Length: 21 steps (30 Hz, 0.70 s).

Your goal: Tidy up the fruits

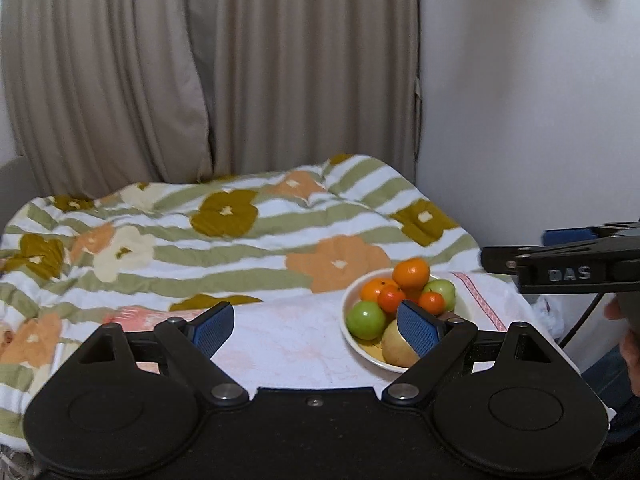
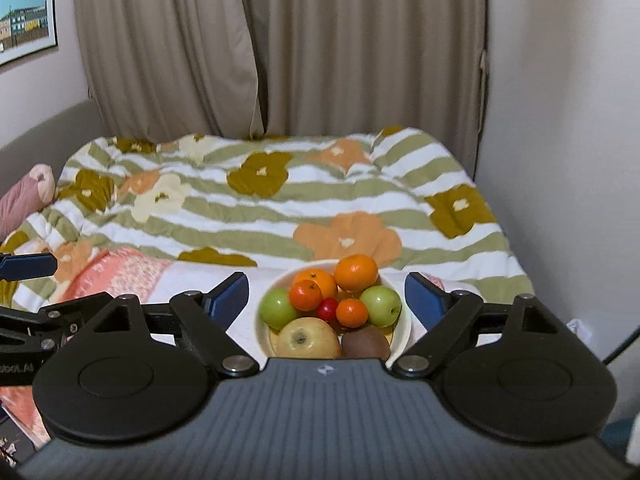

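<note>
A cream bowl of fruit sits on a white towel on the bed. It holds oranges, two green apples, a yellow apple, a small red fruit and a brown kiwi. My right gripper is open and empty, its fingers on either side of the bowl, above it. My left gripper is open and empty over the towel, left of the bowl; its right finger hides part of the yellow apple. The right gripper also shows in the left wrist view.
A flowered green-striped quilt covers the bed behind. Beige curtains and a white wall stand beyond. A pink pillow lies far left. A framed picture hangs on the left wall.
</note>
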Each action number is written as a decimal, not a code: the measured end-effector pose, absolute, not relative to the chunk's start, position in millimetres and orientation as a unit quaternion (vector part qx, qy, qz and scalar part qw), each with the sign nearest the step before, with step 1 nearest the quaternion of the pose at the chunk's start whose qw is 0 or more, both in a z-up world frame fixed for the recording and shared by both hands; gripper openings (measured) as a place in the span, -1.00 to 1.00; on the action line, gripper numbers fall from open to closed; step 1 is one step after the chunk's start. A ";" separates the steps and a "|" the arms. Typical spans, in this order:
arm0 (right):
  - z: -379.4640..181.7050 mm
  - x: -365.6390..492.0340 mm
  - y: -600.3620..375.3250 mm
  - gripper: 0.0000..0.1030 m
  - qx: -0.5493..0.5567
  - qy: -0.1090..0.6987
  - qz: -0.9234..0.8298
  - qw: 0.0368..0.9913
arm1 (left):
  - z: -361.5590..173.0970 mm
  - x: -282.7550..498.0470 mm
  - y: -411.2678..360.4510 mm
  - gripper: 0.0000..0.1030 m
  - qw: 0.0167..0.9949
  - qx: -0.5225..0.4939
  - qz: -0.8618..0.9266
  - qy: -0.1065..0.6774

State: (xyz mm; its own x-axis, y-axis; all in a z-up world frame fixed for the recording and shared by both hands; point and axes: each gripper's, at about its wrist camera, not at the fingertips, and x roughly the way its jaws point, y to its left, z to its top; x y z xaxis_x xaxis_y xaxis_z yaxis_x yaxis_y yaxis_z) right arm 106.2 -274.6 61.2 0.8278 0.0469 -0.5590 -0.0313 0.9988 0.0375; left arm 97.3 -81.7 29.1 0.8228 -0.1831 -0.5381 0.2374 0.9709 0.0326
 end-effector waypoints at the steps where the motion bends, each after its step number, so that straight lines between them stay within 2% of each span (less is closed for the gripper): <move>1: 67.4 97.6 -271.2 0.96 0.012 0.288 0.019 0.957 | 34.0 91.2 -76.8 0.78 0.955 0.047 -0.107 0.273; 9: 92.6 38.9 -246.8 1.00 0.013 0.280 -0.005 0.960 | 54.3 52.8 -48.2 1.00 0.963 0.047 -0.079 0.254; 21: 78.8 -1.3 -226.5 1.00 0.002 0.307 -0.017 0.951 | 39.4 27.7 -24.5 1.00 0.959 0.025 -0.058 0.278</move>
